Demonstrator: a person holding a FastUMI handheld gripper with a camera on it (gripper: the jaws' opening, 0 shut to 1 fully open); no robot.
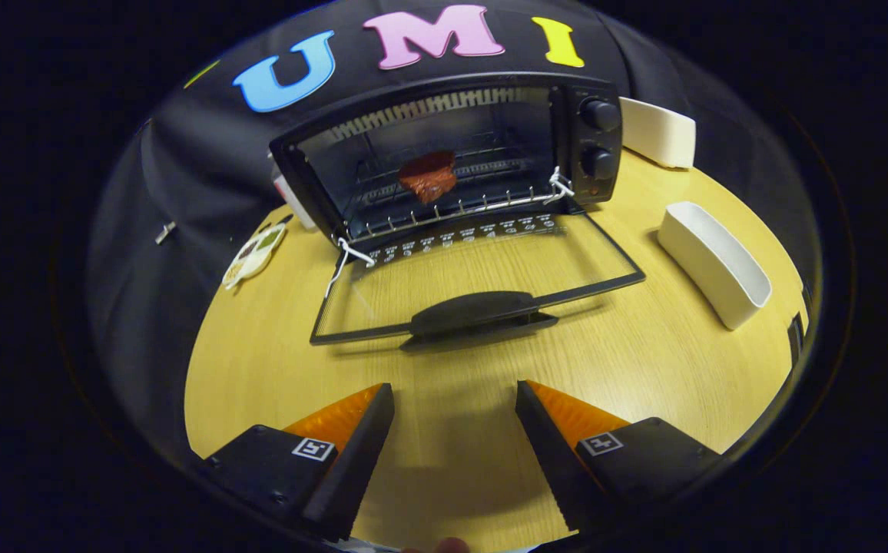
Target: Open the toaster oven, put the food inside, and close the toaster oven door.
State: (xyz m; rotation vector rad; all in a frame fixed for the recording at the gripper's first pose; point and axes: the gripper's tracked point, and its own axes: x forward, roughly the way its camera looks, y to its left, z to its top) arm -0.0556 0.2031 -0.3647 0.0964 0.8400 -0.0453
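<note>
1. Pale wood made up the table (pixel 452 430); at about nine o'clock from the oven lay one small flat card or tag (pixel 255 254), near the table's rim; its printing was too small to tell.
2. One toaster oven (pixel 444 157) stood at twelve o'clock from the gripper (pixel 455 430), well beyond the fingers; its glass door (pixel 482 284) lay dropped flat on the table, hinged at the oven's foot, handle (pixel 478 311) toward the gripper.
3. One piece of reddish food (pixel 429 175) sat on the wire rack (pixel 452 207) inside the cavity; so the loading looked done, and only the shutting seemed left.
4. The gripper's two fingers stood wide apart, holding nothing, with bare table between them; the handle lay just ahead at twelve o'clock.
5. By my judgement the door would be light but rigid, its pane fragile and slick; best taken by the thick dark handle at its middle, or lifted from beneath it, never by the glass; the hinge would likely swing it up freely, and a hard push might shove the whole oven back.
6. Two knobs (pixel 600 138) sat on the oven's panel, at two o'clock from the food.
7. Two white oblong dishes (pixel 713 261) rested at three o'clock from the oven, one beside it, one behind, well apart from the door.
</note>
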